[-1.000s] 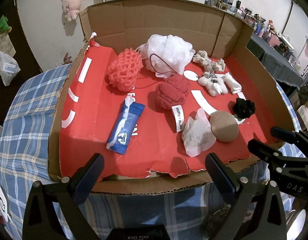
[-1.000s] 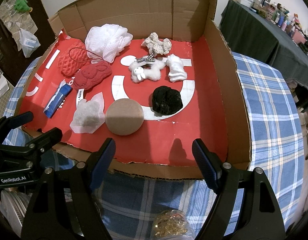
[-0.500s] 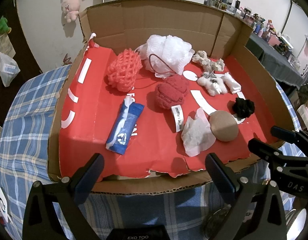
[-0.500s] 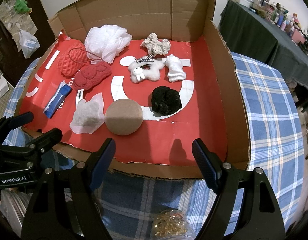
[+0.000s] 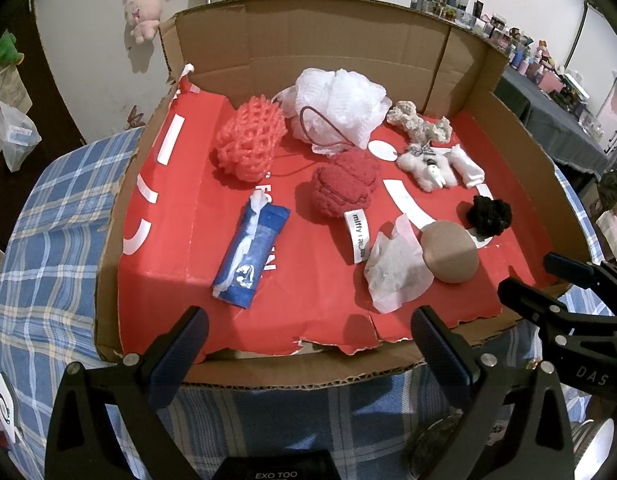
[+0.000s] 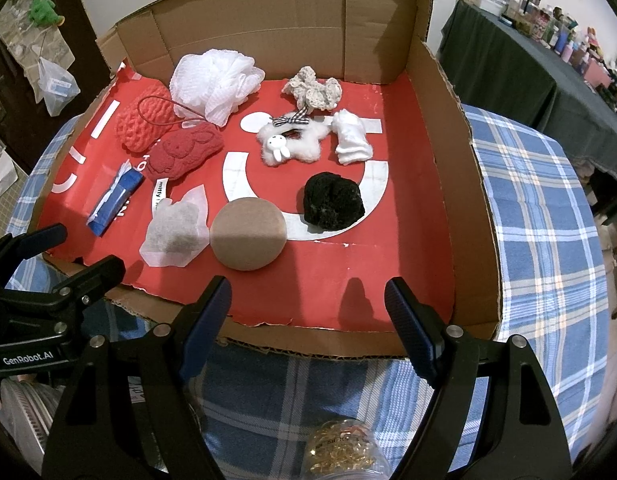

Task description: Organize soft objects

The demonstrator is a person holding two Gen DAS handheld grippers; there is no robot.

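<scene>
The black body of the left gripper [image 5: 304, 334] reads "EXO TOO" and "GenRobot.AI". The right gripper [image 6: 308, 308] shows "DAS". A white fabric tag [image 5: 354, 236] on the dark red knitted plush [image 5: 344, 186] reads "miffy".

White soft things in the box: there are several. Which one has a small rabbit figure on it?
The fluffy white piece in the middle of the box, with a checked bow. The white mesh puff behind and the folded white cloth beside it carry neither.

Cardboard box [image 6: 448, 128] on plaid table [image 6: 548, 240].
</scene>
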